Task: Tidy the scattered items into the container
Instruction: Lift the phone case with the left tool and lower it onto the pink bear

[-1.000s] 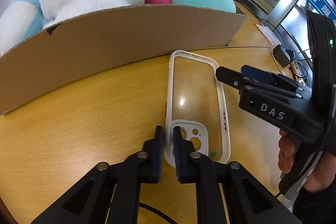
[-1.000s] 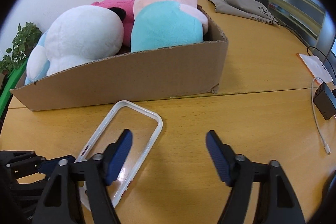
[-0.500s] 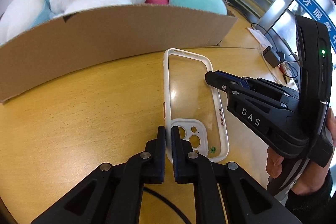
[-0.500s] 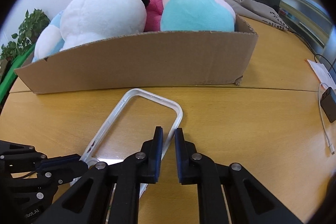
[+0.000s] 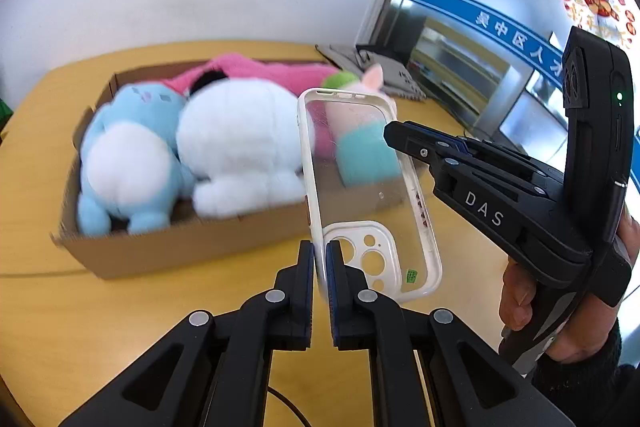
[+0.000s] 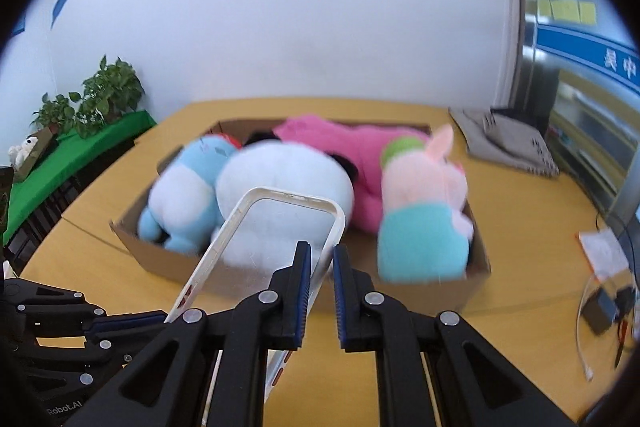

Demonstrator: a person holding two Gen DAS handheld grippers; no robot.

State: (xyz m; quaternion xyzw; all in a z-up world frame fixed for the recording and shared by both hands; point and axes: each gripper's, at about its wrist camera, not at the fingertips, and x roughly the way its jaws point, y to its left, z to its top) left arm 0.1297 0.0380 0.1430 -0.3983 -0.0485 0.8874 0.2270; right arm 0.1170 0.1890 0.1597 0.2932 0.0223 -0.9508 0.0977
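Note:
A clear phone case (image 5: 360,187) with a white rim is held up in the air in front of the cardboard box (image 5: 192,243). My left gripper (image 5: 320,259) is shut on its left rim by the camera cut-out. My right gripper (image 6: 320,259) is shut on its right rim; the case (image 6: 276,227) also shows in the right wrist view, and the gripper (image 5: 394,133) shows in the left wrist view. The box (image 6: 472,287) holds blue (image 5: 132,155), white (image 5: 240,139), pink (image 6: 352,147) and pig (image 6: 424,203) plush toys.
The box stands on a wooden table (image 5: 80,327). A grey folded cloth (image 6: 508,143) lies at the back right. A charger with a white cable (image 6: 600,307) and a paper (image 6: 604,247) lie at the right. Potted plants (image 6: 100,95) stand beyond the table's left.
Both grippers have lifted the phone case off the table and raised it above the box's front wall. The right gripper closed on the rim a second ago.

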